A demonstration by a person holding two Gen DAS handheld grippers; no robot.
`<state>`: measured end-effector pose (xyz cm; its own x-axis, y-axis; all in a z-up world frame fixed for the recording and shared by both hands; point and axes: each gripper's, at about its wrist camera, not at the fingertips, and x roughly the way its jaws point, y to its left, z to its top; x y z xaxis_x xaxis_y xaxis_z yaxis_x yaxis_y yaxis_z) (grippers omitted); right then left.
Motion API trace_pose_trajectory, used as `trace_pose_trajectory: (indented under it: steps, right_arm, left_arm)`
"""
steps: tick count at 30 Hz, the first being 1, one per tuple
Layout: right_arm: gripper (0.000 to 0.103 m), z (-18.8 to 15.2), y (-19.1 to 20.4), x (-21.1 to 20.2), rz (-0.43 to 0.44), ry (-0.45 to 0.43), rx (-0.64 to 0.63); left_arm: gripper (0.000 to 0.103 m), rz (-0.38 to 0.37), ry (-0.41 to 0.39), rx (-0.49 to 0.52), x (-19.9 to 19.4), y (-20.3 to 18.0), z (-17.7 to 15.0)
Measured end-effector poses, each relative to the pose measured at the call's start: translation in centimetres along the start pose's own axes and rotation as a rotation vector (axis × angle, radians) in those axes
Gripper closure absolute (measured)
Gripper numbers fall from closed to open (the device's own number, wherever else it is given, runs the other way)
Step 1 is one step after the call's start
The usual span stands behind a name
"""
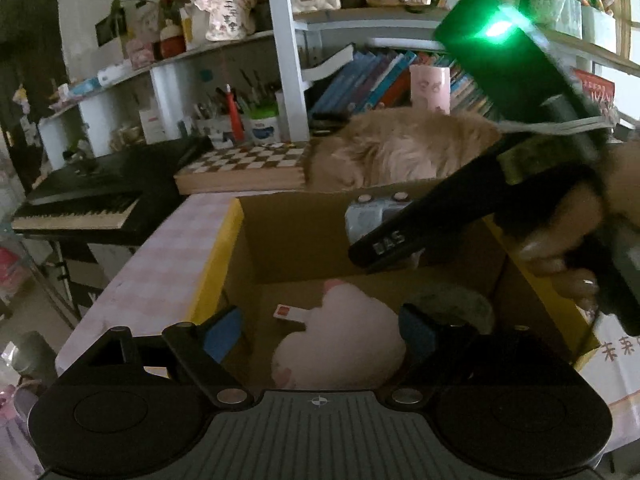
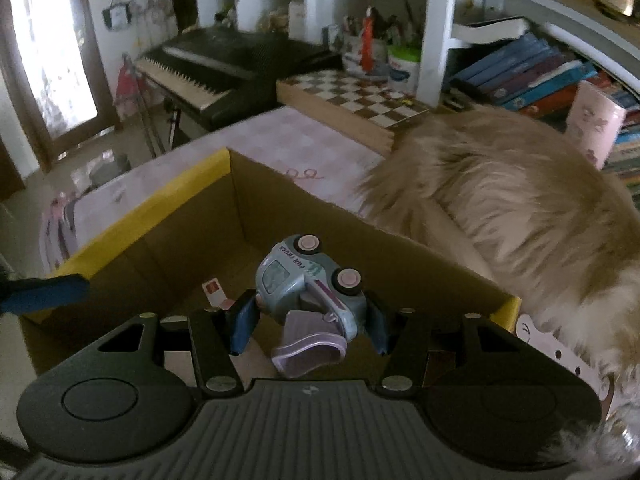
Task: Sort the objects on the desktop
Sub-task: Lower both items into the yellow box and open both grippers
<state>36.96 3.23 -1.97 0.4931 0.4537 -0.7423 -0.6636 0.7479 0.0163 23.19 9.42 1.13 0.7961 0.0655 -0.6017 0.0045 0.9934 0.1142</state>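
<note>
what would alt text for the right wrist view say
The right tongs hold a grey toy truck over an open cardboard box with yellow-edged flaps. A furry tan animal lies beside the box, with a chessboard behind.

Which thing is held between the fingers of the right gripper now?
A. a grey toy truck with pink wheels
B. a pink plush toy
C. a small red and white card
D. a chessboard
A: in the right wrist view, the right gripper is shut on the grey toy truck, above the open cardboard box; the pink plush toy lies inside the box, between the open left gripper's fingers.
</note>
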Motion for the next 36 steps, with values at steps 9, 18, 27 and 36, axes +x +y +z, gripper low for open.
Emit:
trace_pose_trajectory:
  steps: [9, 18, 27, 36]
  right_arm:
    - [0.046, 0.5, 1.1, 2.4, -0.025, 0.073, -0.047]
    - [0.04, 0.2, 1.3, -0.6, -0.043, -0.011, -0.016]
    - [0.04, -1.7, 1.4, -6.1, -0.072, -0.109, 0.058]
    - [0.039, -4.8, 2.3, -11.5, -0.147, -0.21, 0.11]
  left_arm:
    - [0.014, 0.0, -0.022, -0.057, -1.3, 0.9, 0.0]
    - [0.014, -0.015, -0.046, -0.048, -2.7, 0.8, -0.4]
    - [0.014, -0.026, -0.08, -0.023, -5.4, 0.6, -0.8]
    - [0.014, -0.046, -0.127, -0.055, -8.3, 1.5, -1.4]
